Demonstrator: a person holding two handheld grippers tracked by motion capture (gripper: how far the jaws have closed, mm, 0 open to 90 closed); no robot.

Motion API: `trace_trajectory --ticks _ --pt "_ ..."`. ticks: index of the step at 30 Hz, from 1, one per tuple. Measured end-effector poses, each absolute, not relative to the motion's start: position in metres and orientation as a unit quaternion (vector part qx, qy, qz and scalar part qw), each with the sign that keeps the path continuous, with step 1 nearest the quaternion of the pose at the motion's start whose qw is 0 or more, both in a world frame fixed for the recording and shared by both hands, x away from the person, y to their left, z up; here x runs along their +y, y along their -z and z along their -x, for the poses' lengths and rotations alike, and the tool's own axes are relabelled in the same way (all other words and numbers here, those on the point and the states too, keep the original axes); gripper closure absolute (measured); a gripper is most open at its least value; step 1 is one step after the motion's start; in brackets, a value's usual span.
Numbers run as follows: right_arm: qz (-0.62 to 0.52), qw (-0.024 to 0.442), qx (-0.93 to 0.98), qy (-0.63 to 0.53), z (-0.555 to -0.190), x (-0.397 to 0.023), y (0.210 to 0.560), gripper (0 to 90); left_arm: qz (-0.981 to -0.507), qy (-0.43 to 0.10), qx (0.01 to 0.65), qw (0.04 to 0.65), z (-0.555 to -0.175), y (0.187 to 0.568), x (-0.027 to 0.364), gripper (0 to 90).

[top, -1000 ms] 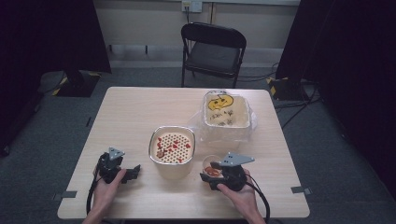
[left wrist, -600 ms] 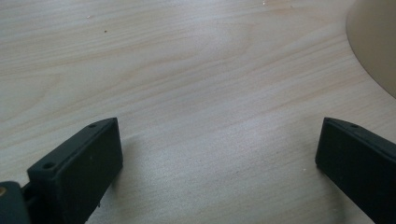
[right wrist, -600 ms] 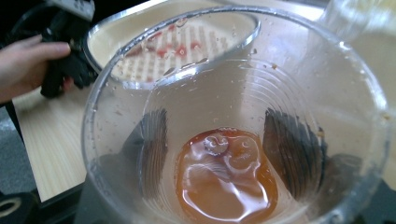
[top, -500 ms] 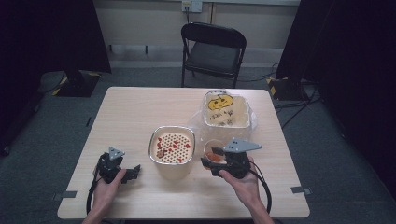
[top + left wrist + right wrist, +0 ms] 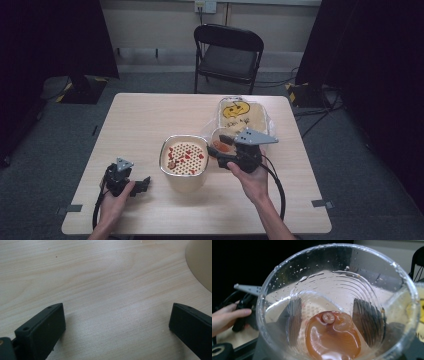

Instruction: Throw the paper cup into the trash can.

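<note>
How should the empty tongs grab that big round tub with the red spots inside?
Probably by its rim. The tub stands upright and open-topped, and looks wider than the open left tongs beside it. So come from above on the tub's left side, one jaw inside the metal rim, one outside, clear of the right tongs holding the clear cup.

My workplace was a recording studio or lab room rather than a home: black curtains [image 5: 60, 35] hung at both sides, a plain wooden desk [image 5: 150, 120] stood alone on grey carpet [image 5: 350, 150], a folding chair [image 5: 227, 55] faced it, and cables [image 5: 320, 112] trailed past taped floor marks [image 5: 318, 203].
</note>
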State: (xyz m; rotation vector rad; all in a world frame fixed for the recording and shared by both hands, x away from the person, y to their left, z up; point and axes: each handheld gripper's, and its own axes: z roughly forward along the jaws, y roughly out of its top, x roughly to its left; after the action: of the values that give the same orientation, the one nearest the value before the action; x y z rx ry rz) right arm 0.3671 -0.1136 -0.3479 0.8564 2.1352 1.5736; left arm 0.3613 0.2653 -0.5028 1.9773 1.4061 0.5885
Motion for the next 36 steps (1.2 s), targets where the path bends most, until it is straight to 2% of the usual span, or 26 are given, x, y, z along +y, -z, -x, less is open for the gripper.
trace_trajectory --ticks 15,17,22,27,36 --pt "-0.299 0.235 0.726 -0.573 -0.391 -0.093 0.338 42.2 -0.751 -0.224 0.534 0.317 -0.361 0.503 0.265 0.0" --pt "-0.288 0.265 0.727 -0.565 -0.393 -0.087 0.338 42.2 -0.751 -0.224 0.534 0.317 -0.361 0.503 0.265 0.0" --pt "-0.271 0.304 0.733 -0.545 -0.399 -0.077 0.339 42.5 -0.751 -0.223 0.534 0.317 -0.361 0.503 0.265 0.0" --pt "-0.229 0.364 0.765 -0.479 -0.403 -0.064 0.344 43.0 -0.751 -0.223 0.534 0.317 -0.361 0.503 0.265 0.0" --pt "-0.168 0.424 0.796 -0.398 -0.403 -0.045 0.346 43.7 -0.751 -0.224 0.534 0.317 -0.361 0.503 0.265 0.0"
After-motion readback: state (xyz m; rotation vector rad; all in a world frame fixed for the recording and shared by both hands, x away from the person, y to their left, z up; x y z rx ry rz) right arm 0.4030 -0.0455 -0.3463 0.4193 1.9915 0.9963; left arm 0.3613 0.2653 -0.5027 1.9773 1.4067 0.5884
